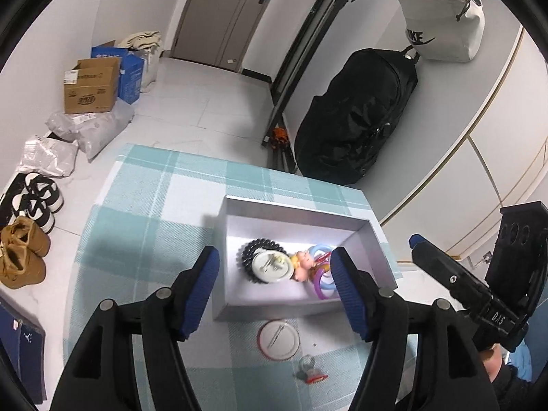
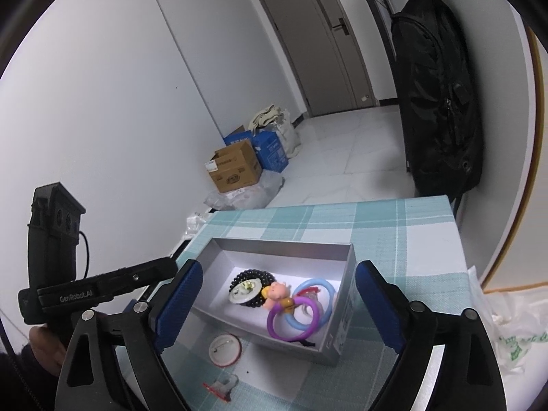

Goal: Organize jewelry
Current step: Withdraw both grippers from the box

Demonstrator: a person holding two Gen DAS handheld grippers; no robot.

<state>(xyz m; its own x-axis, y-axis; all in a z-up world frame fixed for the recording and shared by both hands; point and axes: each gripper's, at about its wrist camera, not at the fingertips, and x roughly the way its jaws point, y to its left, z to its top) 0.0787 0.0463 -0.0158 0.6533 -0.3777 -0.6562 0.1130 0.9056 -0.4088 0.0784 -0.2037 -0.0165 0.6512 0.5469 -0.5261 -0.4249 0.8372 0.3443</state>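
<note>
A grey open box [image 1: 236,212] [image 2: 346,311] sits on the checked cloth. Inside lie a black bead bracelet [image 1: 247,251] [image 2: 239,275], a white round badge [image 1: 272,267] [image 2: 241,294], a small doll charm [image 1: 303,263] [image 2: 277,293], and blue [image 2: 316,282] and purple rings [image 1: 320,286] [image 2: 294,322]. On the cloth in front of the box lie a red-rimmed white badge [image 1: 278,339] [image 2: 225,347] and a small clear-and-red clip [image 1: 310,370] [image 2: 221,385]. My left gripper [image 1: 275,291] is open and empty above the box's near wall. My right gripper [image 2: 275,308] is open and empty over the box.
A black backpack [image 1: 356,116] [image 2: 438,102] hangs by the wall beyond the table. Cardboard and blue boxes [image 1: 92,85] [image 2: 236,167], plastic bags and shoes [image 1: 24,239] lie on the floor at left. A plastic bag [image 2: 513,339] lies at the table's right.
</note>
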